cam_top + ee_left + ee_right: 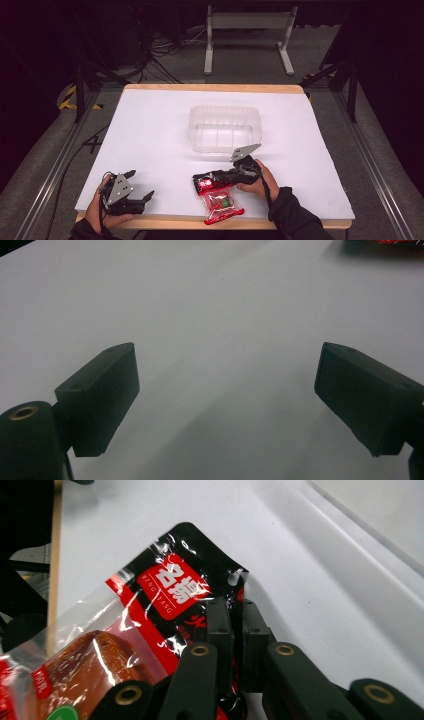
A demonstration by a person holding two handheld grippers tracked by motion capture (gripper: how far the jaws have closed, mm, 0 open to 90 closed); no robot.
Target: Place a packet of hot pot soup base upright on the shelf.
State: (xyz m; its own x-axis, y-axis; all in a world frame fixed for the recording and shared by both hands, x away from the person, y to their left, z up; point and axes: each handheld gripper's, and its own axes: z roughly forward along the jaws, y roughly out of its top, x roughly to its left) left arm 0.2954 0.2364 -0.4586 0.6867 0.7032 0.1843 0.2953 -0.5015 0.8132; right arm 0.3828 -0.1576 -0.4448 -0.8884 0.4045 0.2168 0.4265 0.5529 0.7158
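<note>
One white surface (150, 130) carries one clear plastic tub (225, 128) near its centre and one red-and-black snack packet (216, 196) at the near edge. Two tongs are present: the left tongs (140, 186) rest at the near left corner, jaws spread wide over bare surface. The right tongs (234, 611) are closed tight on the packet's black edge, just in front of the tub.

Count: 1 clear plastic container (225, 128), 1 red-and-black snack packet (217, 197) (150, 625), both on 1 white-topped table (150, 130). 2 handheld grippers: left gripper (140, 186) (225, 395) and right gripper (197, 181) (238, 607), 1 per hand. Behind the table on the floor: 1 white metal stand (248, 35).
</note>
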